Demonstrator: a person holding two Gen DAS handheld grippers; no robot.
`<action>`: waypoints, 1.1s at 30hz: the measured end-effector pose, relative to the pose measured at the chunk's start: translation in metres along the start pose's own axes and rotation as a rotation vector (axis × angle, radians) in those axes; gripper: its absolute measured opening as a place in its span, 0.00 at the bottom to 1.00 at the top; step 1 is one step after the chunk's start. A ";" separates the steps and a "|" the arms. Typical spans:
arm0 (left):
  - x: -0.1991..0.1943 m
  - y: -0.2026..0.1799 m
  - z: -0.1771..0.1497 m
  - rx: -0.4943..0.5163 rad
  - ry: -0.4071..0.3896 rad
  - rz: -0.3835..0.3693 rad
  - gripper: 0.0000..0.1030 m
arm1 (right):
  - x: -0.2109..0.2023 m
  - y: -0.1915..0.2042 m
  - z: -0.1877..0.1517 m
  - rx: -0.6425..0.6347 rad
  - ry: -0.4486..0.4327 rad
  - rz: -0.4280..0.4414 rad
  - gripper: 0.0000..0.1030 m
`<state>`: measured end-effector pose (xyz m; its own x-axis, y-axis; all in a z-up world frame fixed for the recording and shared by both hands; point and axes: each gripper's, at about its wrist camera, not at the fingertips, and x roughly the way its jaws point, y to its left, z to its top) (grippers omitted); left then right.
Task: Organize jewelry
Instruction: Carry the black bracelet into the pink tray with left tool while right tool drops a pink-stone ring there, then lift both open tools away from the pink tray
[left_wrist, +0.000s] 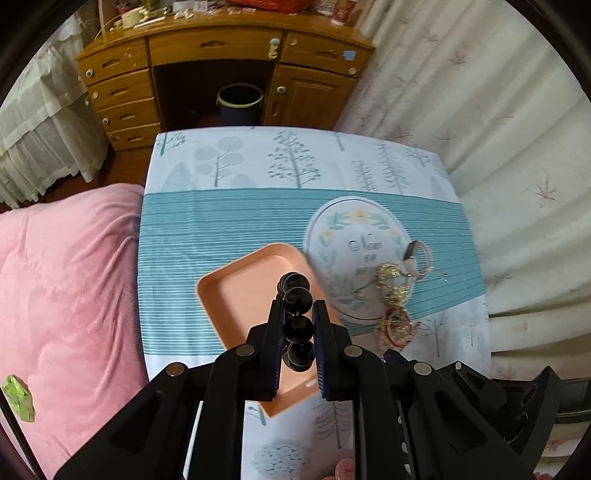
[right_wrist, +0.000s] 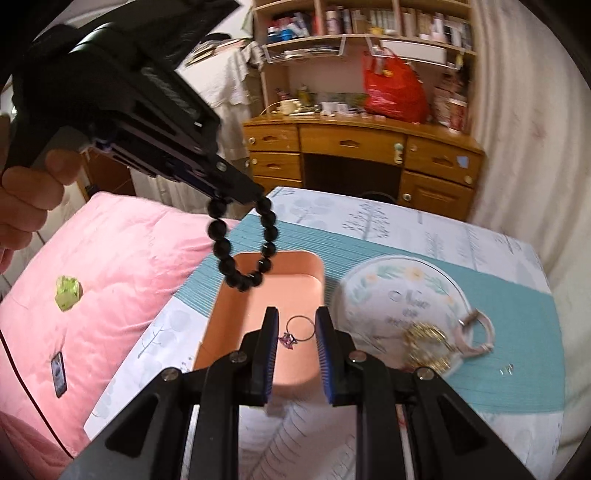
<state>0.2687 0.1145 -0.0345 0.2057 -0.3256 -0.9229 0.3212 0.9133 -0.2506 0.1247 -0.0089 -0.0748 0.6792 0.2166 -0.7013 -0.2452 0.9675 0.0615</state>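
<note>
My left gripper (left_wrist: 297, 310) is shut on a black bead bracelet (left_wrist: 297, 299) and points steeply down over the peach tray (left_wrist: 240, 295). In the right wrist view a hand holds that left gripper (right_wrist: 240, 199) at upper left, and the bracelet (right_wrist: 225, 262) dangles in a loop above the tray's far end (right_wrist: 295, 291). My right gripper (right_wrist: 297, 314) hangs over the tray's near half, shut on a thin wire hoop with a purple charm (right_wrist: 289, 339). On the round floral plate (right_wrist: 388, 291) lie a gold chain (right_wrist: 424, 339) and a pink watch (right_wrist: 480, 332).
A red bangle (left_wrist: 397, 326) lies by the plate's near edge, and tiny earrings (right_wrist: 506, 369) sit on the teal cloth. A pink quilt (left_wrist: 66, 277) borders the table on the left. A wooden desk (left_wrist: 221, 48) with a bucket (left_wrist: 240, 103) stands beyond, and curtains hang on the right.
</note>
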 end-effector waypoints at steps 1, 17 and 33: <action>0.003 0.005 0.000 -0.005 0.005 0.002 0.13 | 0.005 0.004 0.001 0.002 0.005 0.002 0.20; -0.003 0.001 -0.007 0.065 -0.063 0.082 0.76 | 0.005 0.002 -0.003 0.152 0.036 -0.032 0.70; 0.030 -0.042 -0.114 0.142 0.021 0.068 0.77 | -0.048 -0.022 -0.112 0.155 0.267 -0.251 0.72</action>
<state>0.1562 0.0938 -0.0852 0.2123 -0.2578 -0.9426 0.4350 0.8886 -0.1451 0.0200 -0.0548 -0.1217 0.4963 -0.0506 -0.8667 0.0270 0.9987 -0.0429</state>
